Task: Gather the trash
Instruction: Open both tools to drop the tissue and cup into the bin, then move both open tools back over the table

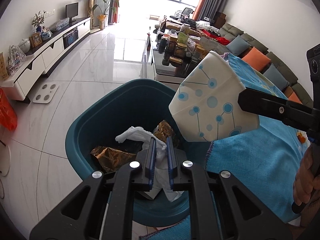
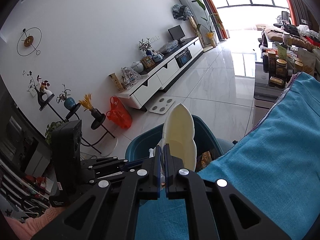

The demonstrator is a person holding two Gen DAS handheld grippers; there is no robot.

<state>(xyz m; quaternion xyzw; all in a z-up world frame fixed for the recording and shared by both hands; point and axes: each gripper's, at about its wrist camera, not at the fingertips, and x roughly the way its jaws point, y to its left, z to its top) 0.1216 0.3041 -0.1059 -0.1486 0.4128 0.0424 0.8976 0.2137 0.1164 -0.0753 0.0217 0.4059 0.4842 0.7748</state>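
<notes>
Tissue (image 1: 160, 156), crumpled and white, sits pinched between the blue pads of the left gripper (image 1: 161, 152), which hangs directly over the open mouth of the teal waste bin (image 1: 96, 120); the tissue's loose ends trail forward over the trash already inside and down below the pads. Gold snack wrappers (image 1: 112, 156) lie in the bin. The right gripper (image 2: 162, 160) has its jaws pressed tight on the edge of a flattened paper cup (image 1: 208, 104), white with blue dots, held above the bin's right rim; in the right wrist view the cup (image 2: 180, 134) shows edge-on, cream inside, leaning over the bin (image 2: 138, 146). A blue towel (image 1: 250, 150) covers the surface just right of the bin, its stitched hem touching or nearly touching the bin's wall. Left and beyond the bin the glossy tiled floor (image 1: 80, 76) lies open as far as the white TV cabinet (image 1: 50, 48), with a white bathroom scale (image 1: 45, 93) and an orange plastic bag (image 1: 7, 114) near the cabinet. Behind the bin a low table (image 1: 166, 74) crowded with jars stands close to its far rim.
</notes>
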